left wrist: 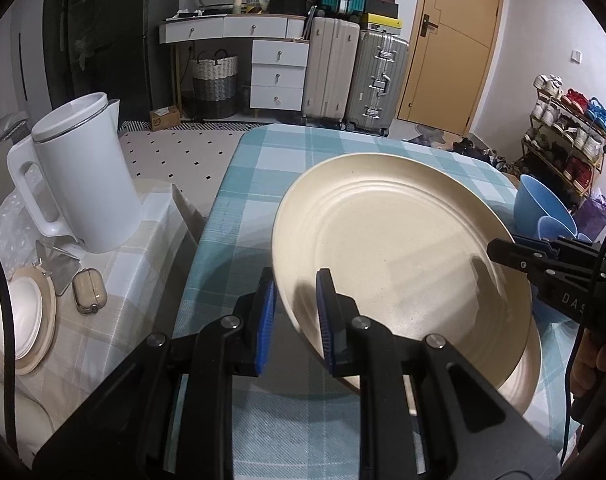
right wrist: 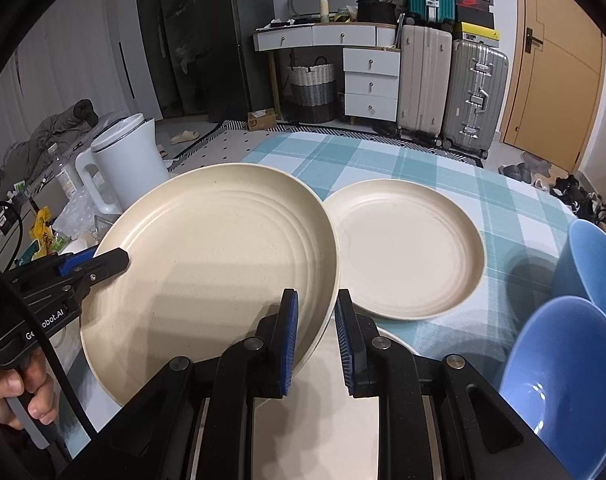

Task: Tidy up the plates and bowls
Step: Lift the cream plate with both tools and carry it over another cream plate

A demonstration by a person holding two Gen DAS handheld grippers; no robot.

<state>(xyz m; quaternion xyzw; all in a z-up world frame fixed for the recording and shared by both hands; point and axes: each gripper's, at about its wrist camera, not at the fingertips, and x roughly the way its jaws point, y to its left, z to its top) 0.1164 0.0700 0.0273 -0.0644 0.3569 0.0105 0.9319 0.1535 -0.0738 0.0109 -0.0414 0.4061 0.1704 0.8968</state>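
Over the checked table (right wrist: 443,160), both grippers hold one large cream plate (right wrist: 215,248) clear of the cloth, tilted. Left gripper (left wrist: 297,320) is clamped on its left rim, right gripper (right wrist: 317,336) clamped on its right rim. A second cream plate (right wrist: 407,248) lies flat just beside it on the right, their rims overlapping in the right wrist view. Likely step: stack the held plate on that one. To do it well, level the plate first, keep both hands moving together so the rim doesn't twist out of the pads, and centre it before lowering. Two blue bowls (right wrist: 575,364) sit near the right table edge, so little room there. White kettle (left wrist: 83,176) stands on the left, off the cloth; the far half of the table is open.
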